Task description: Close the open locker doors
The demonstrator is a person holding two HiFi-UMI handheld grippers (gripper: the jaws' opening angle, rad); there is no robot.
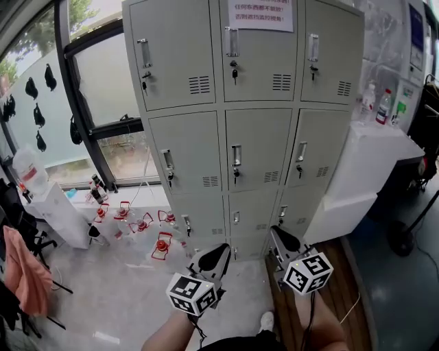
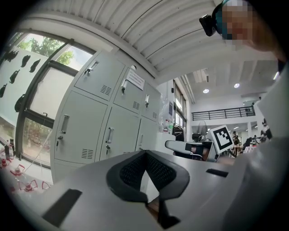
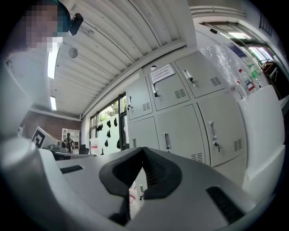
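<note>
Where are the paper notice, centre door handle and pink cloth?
paper notice [image 1: 260, 14], head view, middle of the sheet.
centre door handle [image 1: 236, 155], head view, middle of its bar.
pink cloth [image 1: 27, 273], head view, middle of the fabric.

Grey left claw [image 1: 221, 251] and right claw [image 1: 280, 235] bear black-and-white marker cubes [image 1: 193, 293].

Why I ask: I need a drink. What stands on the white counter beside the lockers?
Two bottles stand on the white counter, by the lockers. Anything behind them is hidden.

Matt grey painted metal lockers [image 1: 240, 110]; textured black rubbery pads [image 2: 131, 173]; brown wooden floor strip [image 1: 343, 288]
</note>
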